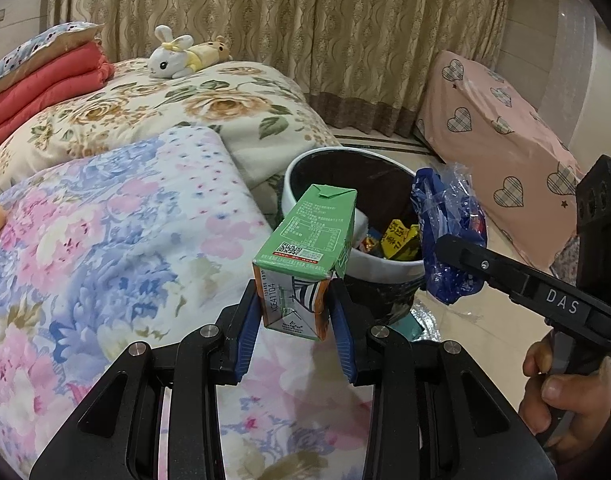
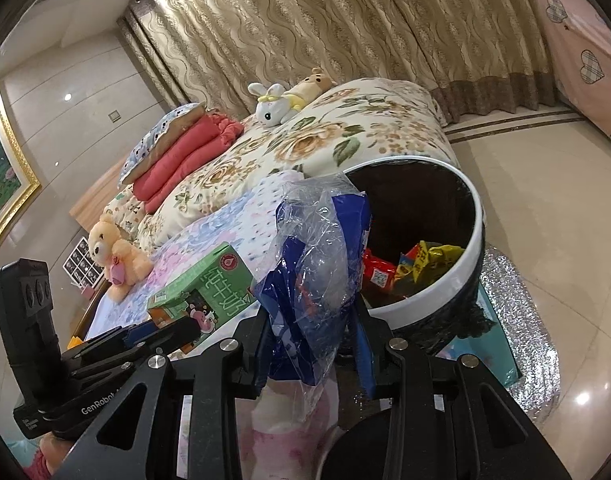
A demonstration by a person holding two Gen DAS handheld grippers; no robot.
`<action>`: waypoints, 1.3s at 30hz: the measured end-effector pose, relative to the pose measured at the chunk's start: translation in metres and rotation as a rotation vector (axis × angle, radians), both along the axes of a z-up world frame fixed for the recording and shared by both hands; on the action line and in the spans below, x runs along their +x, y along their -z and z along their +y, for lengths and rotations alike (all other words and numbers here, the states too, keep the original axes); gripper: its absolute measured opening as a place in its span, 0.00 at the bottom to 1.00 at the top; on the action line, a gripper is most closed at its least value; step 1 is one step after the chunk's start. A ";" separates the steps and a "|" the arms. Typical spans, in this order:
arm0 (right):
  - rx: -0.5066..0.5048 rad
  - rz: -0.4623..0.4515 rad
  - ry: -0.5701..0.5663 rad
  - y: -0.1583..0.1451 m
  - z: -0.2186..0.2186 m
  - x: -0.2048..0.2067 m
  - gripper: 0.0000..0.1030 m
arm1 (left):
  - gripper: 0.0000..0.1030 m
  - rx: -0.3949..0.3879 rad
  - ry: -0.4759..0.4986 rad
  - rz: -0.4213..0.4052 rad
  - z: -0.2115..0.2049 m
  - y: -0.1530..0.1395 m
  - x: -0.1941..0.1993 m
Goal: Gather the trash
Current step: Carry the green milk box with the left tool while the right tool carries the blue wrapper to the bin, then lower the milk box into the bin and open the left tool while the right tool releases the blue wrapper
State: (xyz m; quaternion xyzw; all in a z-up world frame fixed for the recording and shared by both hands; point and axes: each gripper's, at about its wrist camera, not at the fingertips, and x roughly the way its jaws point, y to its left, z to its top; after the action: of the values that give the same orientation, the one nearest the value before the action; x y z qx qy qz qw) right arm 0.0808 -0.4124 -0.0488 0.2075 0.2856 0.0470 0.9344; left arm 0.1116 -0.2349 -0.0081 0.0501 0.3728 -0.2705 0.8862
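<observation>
Left tool (image 1: pixel 295 316) clamping carton (image 1: pixel 305 248) by its base beside bin (image 1: pixel 385 268); right tool (image 2: pixel 313 344) pinching wrapper (image 2: pixel 317 264) near rim. Risk: early release, landing on bed (image 1: pixel 105 240) or floor (image 2: pixel 545 200).

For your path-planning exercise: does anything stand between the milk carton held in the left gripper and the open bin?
Nothing visible. The milk carton in the left gripper sits just before the bin; the right gripper's blue plastic bag hangs beside that path.

Colours and patterns around the bed and bin

A green and orange carton (image 1: pixel 305 256), a blue and clear wrapper (image 2: pixel 317 276), a white-rimmed, black-lined bin (image 1: pixel 305 168), a pink-and-blue floral quilt (image 1: pixel 105 240), a red folded blanket (image 1: pixel 45 88) and beige wave-patterned curtains (image 1: pixel 305 20) are seen.
</observation>
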 end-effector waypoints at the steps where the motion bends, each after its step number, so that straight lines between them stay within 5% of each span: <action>1: 0.001 0.001 0.002 0.000 -0.001 0.000 0.34 | 0.32 0.001 0.004 0.000 -0.003 0.000 0.000; 39: 0.011 0.035 0.043 -0.003 -0.044 0.031 0.34 | 0.32 0.026 0.070 0.005 -0.069 -0.001 0.035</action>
State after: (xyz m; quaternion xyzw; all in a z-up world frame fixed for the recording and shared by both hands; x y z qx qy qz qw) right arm 0.1120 -0.4561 -0.0461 0.2198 0.2971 0.0247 0.9289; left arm 0.1467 -0.3037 -0.0071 0.0738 0.3766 -0.2968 0.8744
